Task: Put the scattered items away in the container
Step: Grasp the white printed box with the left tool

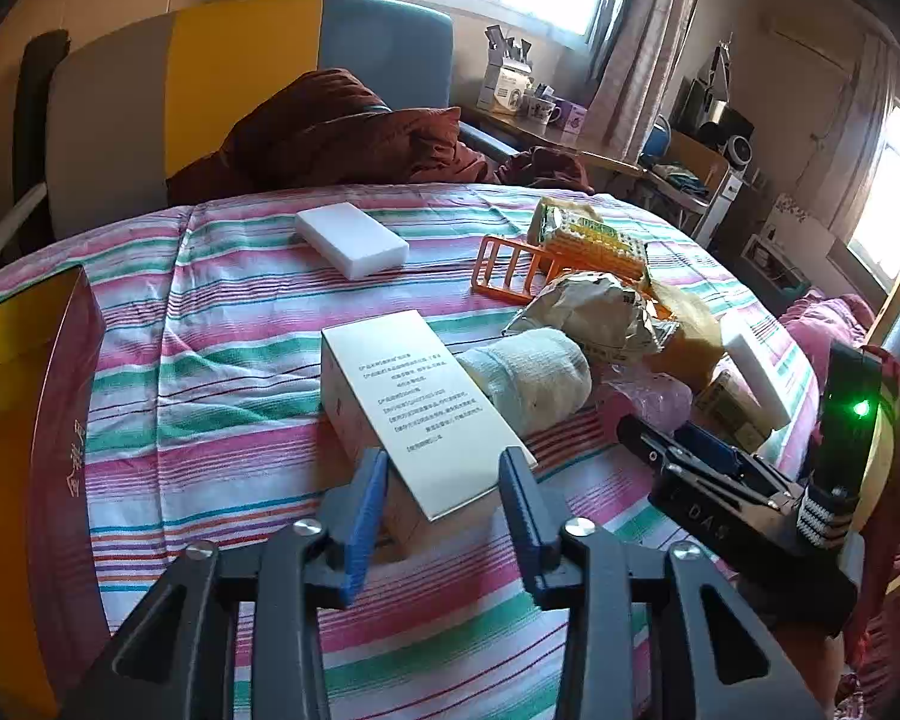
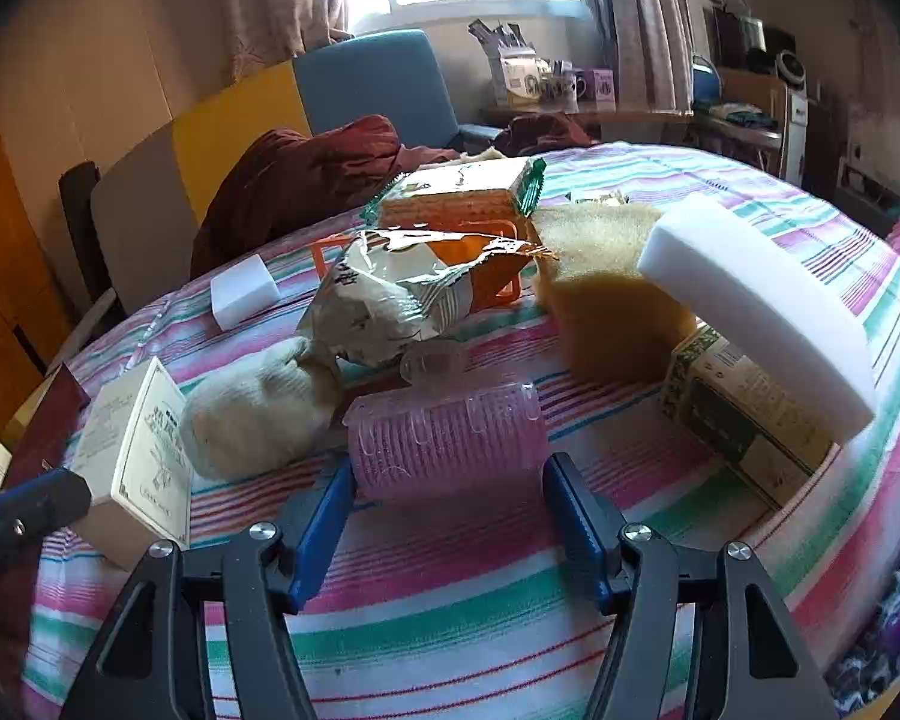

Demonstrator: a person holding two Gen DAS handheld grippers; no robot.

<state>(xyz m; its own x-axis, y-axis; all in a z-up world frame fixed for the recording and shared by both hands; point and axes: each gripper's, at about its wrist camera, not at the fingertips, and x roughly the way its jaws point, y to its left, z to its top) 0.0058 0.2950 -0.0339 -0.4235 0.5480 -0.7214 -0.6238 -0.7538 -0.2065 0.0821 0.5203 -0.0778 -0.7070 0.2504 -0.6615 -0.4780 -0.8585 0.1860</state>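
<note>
My left gripper (image 1: 444, 480) is open, its blue fingers on either side of the near end of a cream box (image 1: 408, 408) lying on the striped cloth. My right gripper (image 2: 450, 510) is open too, with a pink hair roller (image 2: 450, 444) just beyond its fingertips. An orange basket (image 1: 504, 270) sits further back under a cracker pack (image 1: 588, 240) and a crumpled snack bag (image 1: 594, 312). A rolled sock (image 2: 252, 414) lies between the box and the roller. The right gripper (image 1: 690, 450) also shows in the left wrist view.
One white sponge (image 1: 354, 234) lies apart at the back; another (image 2: 762, 300) leans on a green box (image 2: 750, 408) beside a yellow sponge (image 2: 606, 276). A red-and-gold box (image 1: 30, 450) stands at the left. Chairs and a dark red cushion (image 1: 342, 132) crowd the far edge.
</note>
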